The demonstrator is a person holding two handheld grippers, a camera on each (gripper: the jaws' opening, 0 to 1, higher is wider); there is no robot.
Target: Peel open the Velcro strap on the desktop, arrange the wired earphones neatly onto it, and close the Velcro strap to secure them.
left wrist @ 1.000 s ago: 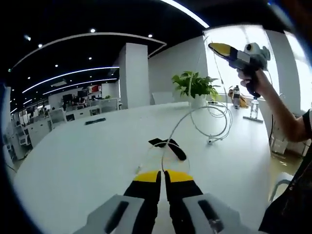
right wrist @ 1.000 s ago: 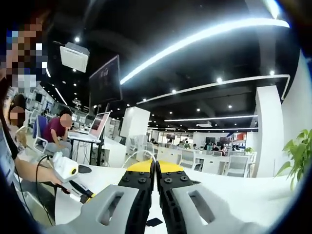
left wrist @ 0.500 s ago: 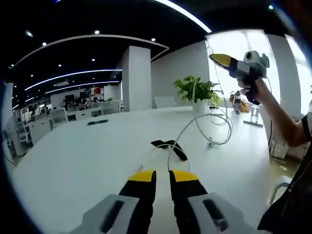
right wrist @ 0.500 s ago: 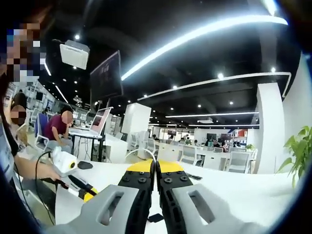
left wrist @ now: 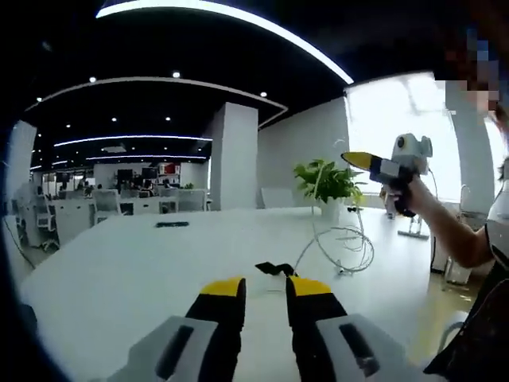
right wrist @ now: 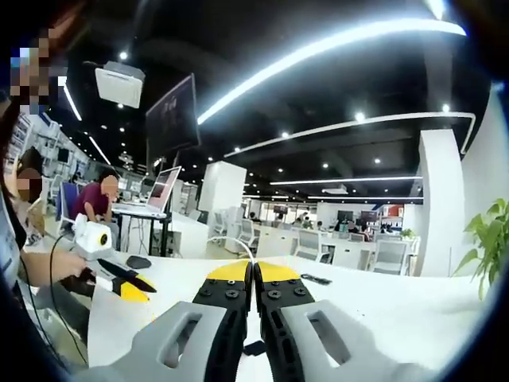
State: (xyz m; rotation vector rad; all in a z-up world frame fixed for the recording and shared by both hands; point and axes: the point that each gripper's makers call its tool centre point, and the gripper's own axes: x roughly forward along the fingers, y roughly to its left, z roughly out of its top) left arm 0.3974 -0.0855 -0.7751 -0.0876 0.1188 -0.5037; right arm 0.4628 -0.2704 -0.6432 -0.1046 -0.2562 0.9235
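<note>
Two claws raised above table: left claw (left wrist: 266,288) parted; right claw (right wrist: 253,272) pinching earphone cable (left wrist: 334,248).

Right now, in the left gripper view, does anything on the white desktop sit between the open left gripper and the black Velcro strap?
Nothing visible does. The black Velcro strap lies just beyond the left gripper, whose jaws stand apart, with bare white desktop around it. The white earphone cable trails off beyond the strap, towards the right gripper.
</note>
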